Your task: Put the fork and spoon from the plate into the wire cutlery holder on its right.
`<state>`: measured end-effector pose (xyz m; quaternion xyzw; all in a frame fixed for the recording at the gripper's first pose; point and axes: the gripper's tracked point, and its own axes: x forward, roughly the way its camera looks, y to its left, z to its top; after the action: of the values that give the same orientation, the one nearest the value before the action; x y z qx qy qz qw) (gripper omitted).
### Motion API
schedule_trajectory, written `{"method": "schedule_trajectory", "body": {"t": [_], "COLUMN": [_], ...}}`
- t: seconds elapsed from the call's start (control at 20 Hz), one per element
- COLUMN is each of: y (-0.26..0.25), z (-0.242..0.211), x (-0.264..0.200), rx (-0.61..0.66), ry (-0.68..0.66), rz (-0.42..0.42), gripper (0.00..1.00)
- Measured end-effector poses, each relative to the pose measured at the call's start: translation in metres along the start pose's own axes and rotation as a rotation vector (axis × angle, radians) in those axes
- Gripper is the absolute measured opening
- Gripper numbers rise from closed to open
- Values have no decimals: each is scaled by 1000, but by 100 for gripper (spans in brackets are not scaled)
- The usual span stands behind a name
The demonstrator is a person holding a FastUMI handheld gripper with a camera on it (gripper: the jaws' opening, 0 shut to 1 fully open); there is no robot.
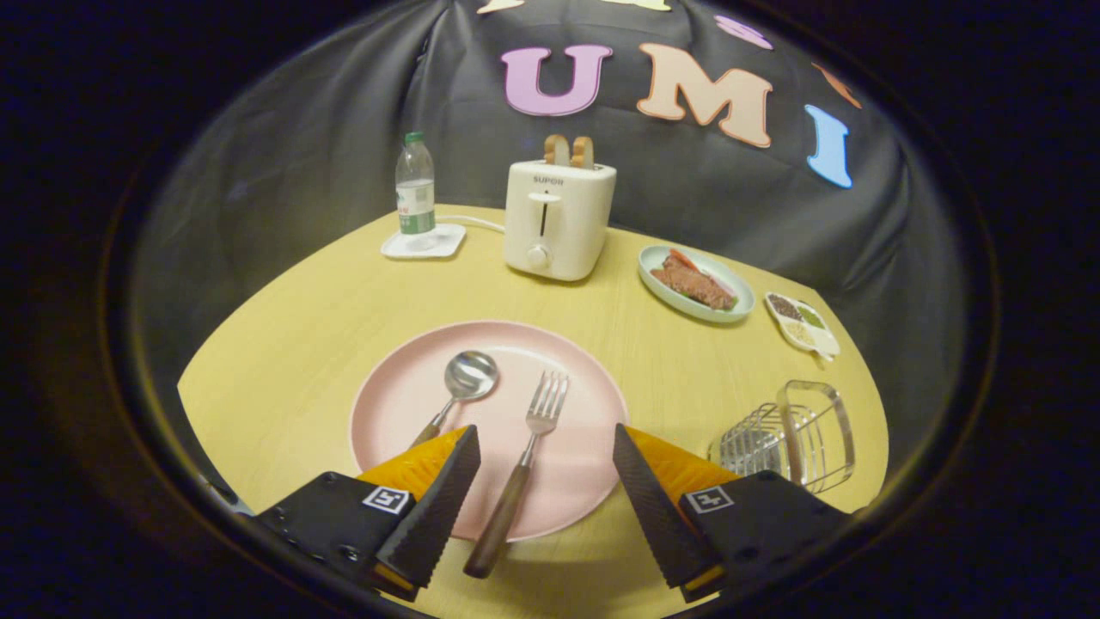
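A pink plate (412, 404) lies on the wooden table just ahead of my fingers. On it rest a metal spoon (464, 383) and a fork (524, 464), both with brown wooden handles. The fork lies between my two fingers, its handle end reaching past the plate's near rim. The spoon's handle runs under my left finger. My gripper (546, 440) is open, wide apart, above the plate's near side, touching nothing. The wire cutlery holder (786, 438) stands to the right of the plate, just beyond my right finger.
A cream toaster (559, 219) with two bread slices stands beyond the plate. Left of it a water bottle (415, 185) stands on a white coaster. Right of the toaster are a pale green plate with meat (696, 284) and a small divided dish (802, 324) of seasonings.
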<state>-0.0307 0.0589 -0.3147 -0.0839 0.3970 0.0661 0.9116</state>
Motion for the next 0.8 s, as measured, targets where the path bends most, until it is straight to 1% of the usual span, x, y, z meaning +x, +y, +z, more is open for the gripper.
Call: {"method": "schedule_trajectory", "body": {"t": [0.05,0.15,0.3,0.5,0.6,0.65,0.75,0.8], "y": [1,5,12,11,11,6,7,4], "z": [-5,-14,-22,-27,-30,-24,-29,-27], "x": [2,6,7,6,6,-3,2,5], "rx": [-5,-16,-36,-45,-42,-31,-21,-14], "ry": [20,55,89,110,135,125,157,148], "rz": [-2,6,22,9,11,2,19,10], "gripper": [99,95,69,34,28,23,13,13]}}
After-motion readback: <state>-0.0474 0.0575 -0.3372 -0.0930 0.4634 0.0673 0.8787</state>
